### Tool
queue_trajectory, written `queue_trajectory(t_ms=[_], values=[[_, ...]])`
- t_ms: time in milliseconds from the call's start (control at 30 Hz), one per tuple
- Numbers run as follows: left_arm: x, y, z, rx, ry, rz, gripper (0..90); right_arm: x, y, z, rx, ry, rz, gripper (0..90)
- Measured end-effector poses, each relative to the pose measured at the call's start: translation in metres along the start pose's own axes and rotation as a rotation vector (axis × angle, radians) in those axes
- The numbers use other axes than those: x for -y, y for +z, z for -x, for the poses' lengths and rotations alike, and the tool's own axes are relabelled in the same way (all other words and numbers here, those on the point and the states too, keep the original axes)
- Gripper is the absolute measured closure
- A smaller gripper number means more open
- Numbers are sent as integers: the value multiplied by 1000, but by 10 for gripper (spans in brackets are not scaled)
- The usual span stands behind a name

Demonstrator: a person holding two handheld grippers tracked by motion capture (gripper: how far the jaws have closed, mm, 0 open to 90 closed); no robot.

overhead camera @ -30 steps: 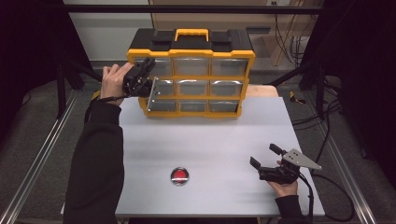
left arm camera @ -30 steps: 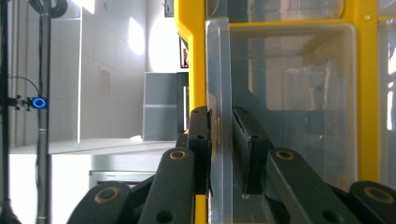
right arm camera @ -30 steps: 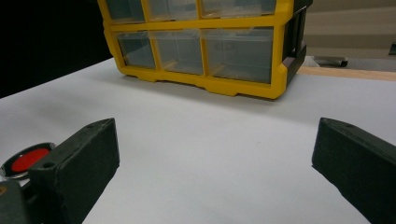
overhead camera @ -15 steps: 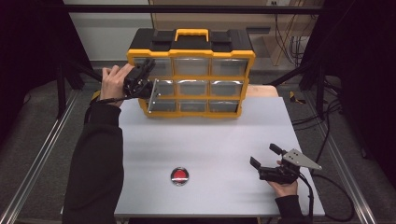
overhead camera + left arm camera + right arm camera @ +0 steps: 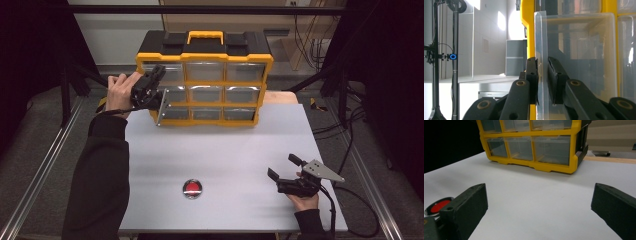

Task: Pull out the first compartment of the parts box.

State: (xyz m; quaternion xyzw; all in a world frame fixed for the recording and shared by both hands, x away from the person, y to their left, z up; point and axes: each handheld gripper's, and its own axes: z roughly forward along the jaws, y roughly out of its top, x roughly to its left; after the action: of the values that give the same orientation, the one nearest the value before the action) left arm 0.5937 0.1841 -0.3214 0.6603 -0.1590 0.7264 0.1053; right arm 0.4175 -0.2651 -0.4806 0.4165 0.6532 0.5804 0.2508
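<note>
The yellow organizer (image 5: 205,80) stands at twelve o'clock on the table (image 5: 225,150), its long axis running nine to three, drawer fronts facing six. The left gripper (image 5: 150,90) is at the left column, its jaws nearly closed and pinching the front wall of a clear drawer (image 5: 576,50). The right gripper (image 5: 284,169) rests near four o'clock, jaws wide apart and holding nothing. A red round button (image 5: 192,187) lies toward six.
</note>
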Motion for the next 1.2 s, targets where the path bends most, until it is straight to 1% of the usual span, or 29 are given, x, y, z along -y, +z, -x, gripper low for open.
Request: queue_trajectory(t_ms=[33, 300, 367, 467, 500, 533, 600, 667, 867, 1067, 1100, 1200], values=[[0, -1, 0, 0, 4, 4, 793, 0, 0, 0, 0, 1, 0, 13], [-2, -8, 0, -3, -11, 5, 793, 0, -1, 0, -3, 6, 2, 13], [-2, -9, 0, -6, -2, 6, 793, 0, -1, 0, -3, 6, 2, 13], [-3, -12, 0, -6, -1, 8, 793, 0, -1, 0, -1, 7, 1, 13], [-3, -13, -1, -6, 6, 8, 793, 0, -1, 0, -2, 4, 2, 13], [-3, -13, 0, -5, -4, 10, 793, -1, -1, 0, -2, 5, 2, 13], [-4, -15, 0, -9, -1, 8, 793, -1, -1, 0, -2, 6, 4, 13], [-4, -16, 1, -11, -7, 10, 793, -1, -1, 0, -2, 4, 3, 13], [-5, -19, 1, -13, 0, 11, 793, 0, -1, 0, -3, 5, 2, 13], [-6, -23, -1, -9, 1, 12, 793, 0, -1, 0, -2, 5, 1, 13], [-7, -23, -1, -8, -7, 15, 793, 0, -1, 0, -1, 5, 1, 13], [-8, -26, 0, -12, -2, 14, 793, 0, -1, 0, -1, 5, 0, 13]])
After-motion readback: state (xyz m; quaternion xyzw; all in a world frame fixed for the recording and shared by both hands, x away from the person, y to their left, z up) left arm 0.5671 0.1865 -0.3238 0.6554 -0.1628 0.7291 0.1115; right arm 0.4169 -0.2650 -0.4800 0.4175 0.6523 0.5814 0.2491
